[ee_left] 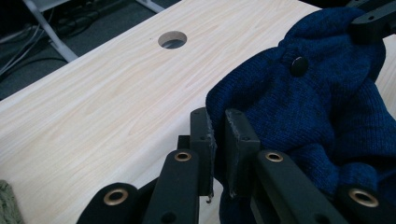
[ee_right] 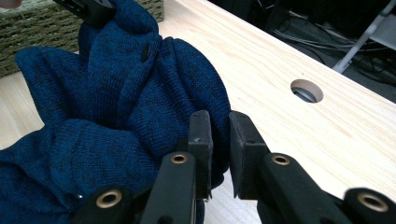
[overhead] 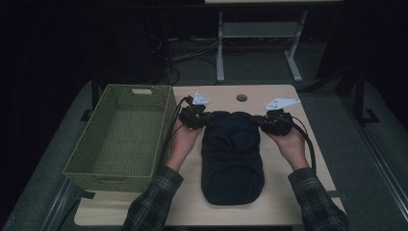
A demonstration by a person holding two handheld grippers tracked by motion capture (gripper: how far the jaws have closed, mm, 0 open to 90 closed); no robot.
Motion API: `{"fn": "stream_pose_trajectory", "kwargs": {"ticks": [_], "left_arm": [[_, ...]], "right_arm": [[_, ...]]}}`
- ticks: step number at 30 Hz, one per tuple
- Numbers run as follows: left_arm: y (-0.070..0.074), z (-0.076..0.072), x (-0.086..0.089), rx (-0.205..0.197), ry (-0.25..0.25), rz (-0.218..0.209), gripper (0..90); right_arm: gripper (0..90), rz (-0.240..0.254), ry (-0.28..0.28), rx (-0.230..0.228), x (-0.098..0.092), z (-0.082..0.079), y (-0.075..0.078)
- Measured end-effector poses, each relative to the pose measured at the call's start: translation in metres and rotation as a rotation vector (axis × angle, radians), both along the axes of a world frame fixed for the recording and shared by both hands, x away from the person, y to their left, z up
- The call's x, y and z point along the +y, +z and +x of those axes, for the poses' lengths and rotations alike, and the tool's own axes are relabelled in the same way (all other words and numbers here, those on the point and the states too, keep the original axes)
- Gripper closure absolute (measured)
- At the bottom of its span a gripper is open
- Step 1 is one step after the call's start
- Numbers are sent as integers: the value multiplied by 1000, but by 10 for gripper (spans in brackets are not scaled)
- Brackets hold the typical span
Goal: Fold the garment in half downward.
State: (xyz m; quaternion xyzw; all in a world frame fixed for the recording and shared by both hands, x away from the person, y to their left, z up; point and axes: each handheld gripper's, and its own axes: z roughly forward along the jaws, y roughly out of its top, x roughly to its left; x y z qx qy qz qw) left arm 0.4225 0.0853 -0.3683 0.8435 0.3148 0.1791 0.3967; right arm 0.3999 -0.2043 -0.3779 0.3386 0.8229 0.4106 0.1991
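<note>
A dark blue knitted garment (overhead: 232, 159) with buttons lies bunched and folded lengthwise on the light wooden table (overhead: 288, 192). My left gripper (overhead: 206, 120) grips its far left corner. In the left gripper view the jaws (ee_left: 218, 137) are pinched on a fold of the knit (ee_left: 317, 112). My right gripper (overhead: 260, 121) holds the far right corner. In the right gripper view its jaws (ee_right: 219, 135) press on the garment's edge (ee_right: 116, 107). Each gripper view also catches the other gripper (ee_left: 373, 18) (ee_right: 88, 9) on the far side of the cloth.
A woven green basket (overhead: 120, 134) stands at the table's left, close to my left forearm, and appears in the right gripper view as well (ee_right: 37, 28). A round cable hole (overhead: 241, 97) sits near the far edge. Beyond the table are a white frame's legs (overhead: 220, 53) and cables.
</note>
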Motion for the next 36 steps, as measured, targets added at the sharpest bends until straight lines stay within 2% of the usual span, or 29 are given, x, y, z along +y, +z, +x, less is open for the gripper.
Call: {"fn": "stream_pose_trajectory", "kwargs": {"ticks": [3,7,13,22,24,27,36], "left_arm": [[4,1,-1,-18,9,-6,828],[15,3,-3,-34,11,-10,828],[23,-7,-1,-54,-5,-20,826],[12,-31,6,-30,-44,-11,823],[10,-36,7,-28,-48,-15,823],[9,-41,9,-20,-59,-29,822],[-2,-57,10,1,-89,-28,819]], "right_arm": [[800,6,-8,-20,0,-3,1],[800,6,-16,-41,0,0,11],[798,28,-5,-61,-4,-8,19],[790,26,34,-63,-3,-35,7],[788,22,45,-51,-2,-38,5],[786,26,48,-57,-2,-45,4],[777,51,70,-18,-5,-60,-5]]}}
